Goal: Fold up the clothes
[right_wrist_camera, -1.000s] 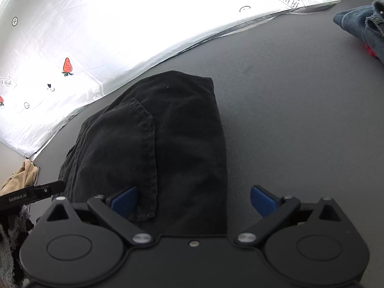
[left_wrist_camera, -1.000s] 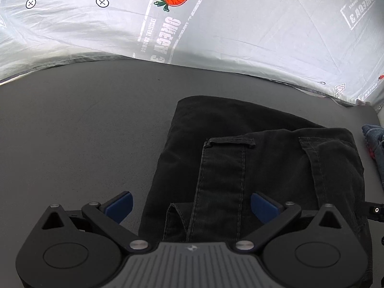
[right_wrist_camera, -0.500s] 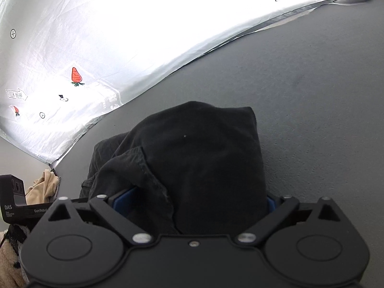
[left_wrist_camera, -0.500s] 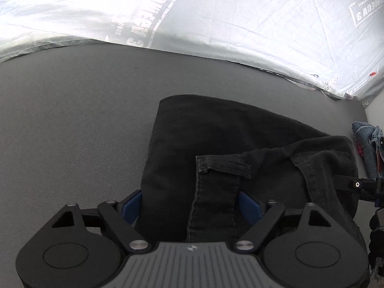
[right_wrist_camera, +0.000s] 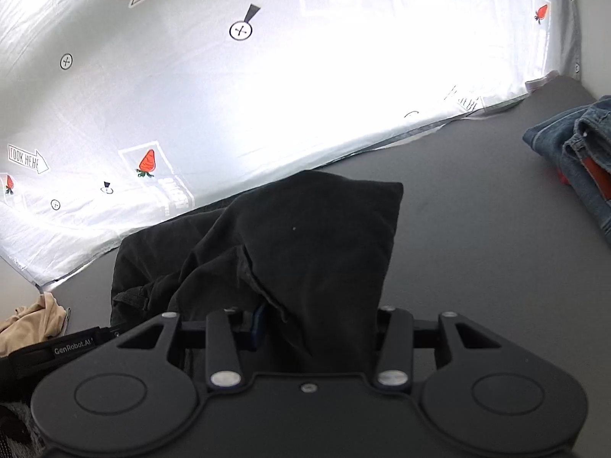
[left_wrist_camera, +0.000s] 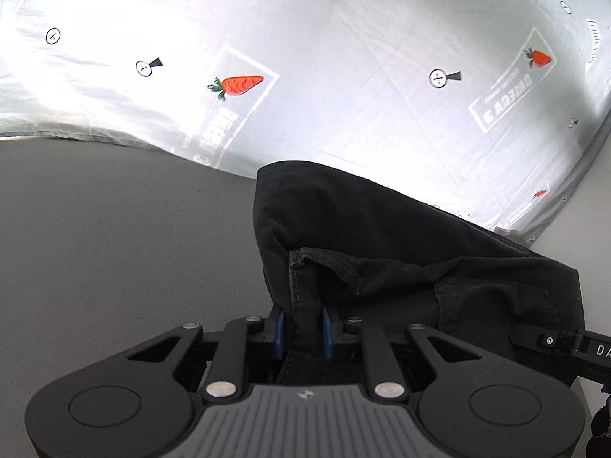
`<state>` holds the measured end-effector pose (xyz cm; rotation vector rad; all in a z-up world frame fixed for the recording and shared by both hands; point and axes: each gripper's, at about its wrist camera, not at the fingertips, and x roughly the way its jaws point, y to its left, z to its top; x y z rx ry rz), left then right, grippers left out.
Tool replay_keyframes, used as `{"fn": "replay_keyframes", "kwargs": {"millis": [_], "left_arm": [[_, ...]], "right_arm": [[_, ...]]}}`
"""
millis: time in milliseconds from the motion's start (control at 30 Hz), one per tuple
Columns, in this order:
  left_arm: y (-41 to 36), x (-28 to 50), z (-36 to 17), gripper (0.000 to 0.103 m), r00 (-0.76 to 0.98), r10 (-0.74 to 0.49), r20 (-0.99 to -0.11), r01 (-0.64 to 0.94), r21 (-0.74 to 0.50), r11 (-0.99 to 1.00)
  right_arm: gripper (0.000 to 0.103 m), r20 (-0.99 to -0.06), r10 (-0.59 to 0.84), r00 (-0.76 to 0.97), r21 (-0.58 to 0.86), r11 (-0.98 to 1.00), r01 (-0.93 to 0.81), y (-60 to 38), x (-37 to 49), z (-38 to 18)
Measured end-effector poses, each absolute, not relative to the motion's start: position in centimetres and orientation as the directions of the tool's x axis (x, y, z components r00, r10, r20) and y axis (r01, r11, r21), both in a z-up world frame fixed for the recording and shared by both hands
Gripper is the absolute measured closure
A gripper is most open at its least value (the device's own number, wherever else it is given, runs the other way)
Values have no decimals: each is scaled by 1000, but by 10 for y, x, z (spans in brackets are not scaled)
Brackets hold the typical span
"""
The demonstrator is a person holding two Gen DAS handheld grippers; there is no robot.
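Observation:
A folded pair of black trousers (left_wrist_camera: 382, 252) is held up off the dark grey table (left_wrist_camera: 114, 248), tilted toward the backdrop. My left gripper (left_wrist_camera: 303, 330) is shut on its near edge by the waistband seam, blue pads pinching the cloth. My right gripper (right_wrist_camera: 313, 326) is shut on the other near edge of the same trousers (right_wrist_camera: 313, 236); cloth drapes over its fingers and hides the right pad. The right gripper's side shows at the left wrist view's right edge (left_wrist_camera: 565, 343).
A white printed backdrop sheet (left_wrist_camera: 343, 57) stands along the table's far edge. Blue jeans (right_wrist_camera: 573, 152) lie at the right of the table. A beige garment (right_wrist_camera: 34, 320) lies at the left edge of the right wrist view.
Both grippers went from open beside the trousers to shut on their near edge. The trousers have been lifted off the table and the views have tilted up toward the backdrop.

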<state>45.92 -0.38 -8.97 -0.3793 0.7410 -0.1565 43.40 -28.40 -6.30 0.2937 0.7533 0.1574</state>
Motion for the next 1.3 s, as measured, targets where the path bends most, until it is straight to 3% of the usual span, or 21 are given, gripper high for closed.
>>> {"fn": "replay_keyframes", "kwargs": {"millis": [233,367,500,633,700,833,1000,1300], "left_arm": [[-69,421,-27,83,784,-367,-500,197,-360,912],[-148,397,-37,83,801,-387,-458,237,-351,906],[-265,364,-54,83,845,-313,-432,206,-277,938],[-357,342,-56,83,864,-292,-411,155,-334,930],[-398,346,-47,83,855,-310,-416,132,-404,905],[-468,359,-24,83,855,-314,-413,165,-357,919],[-530,391,-17,83,857,-336,-390,182,-381,906],[-594,485,-45,83,829,-273,-488,126,-313,941]], "right_arm": [[58,-553,136,822,333,940,69,-358,367,5],[58,-494,111,862,339,938,74,-426,337,23],[58,-475,137,869,368,928,55,-526,338,34],[58,-440,146,886,306,952,-5,-613,336,42],[58,-437,137,889,293,956,-4,-655,338,47],[58,-431,121,894,268,964,-1,-727,353,62],[57,-399,131,907,276,961,-17,-801,397,63],[56,-446,160,880,207,976,-72,-851,519,36]]}}
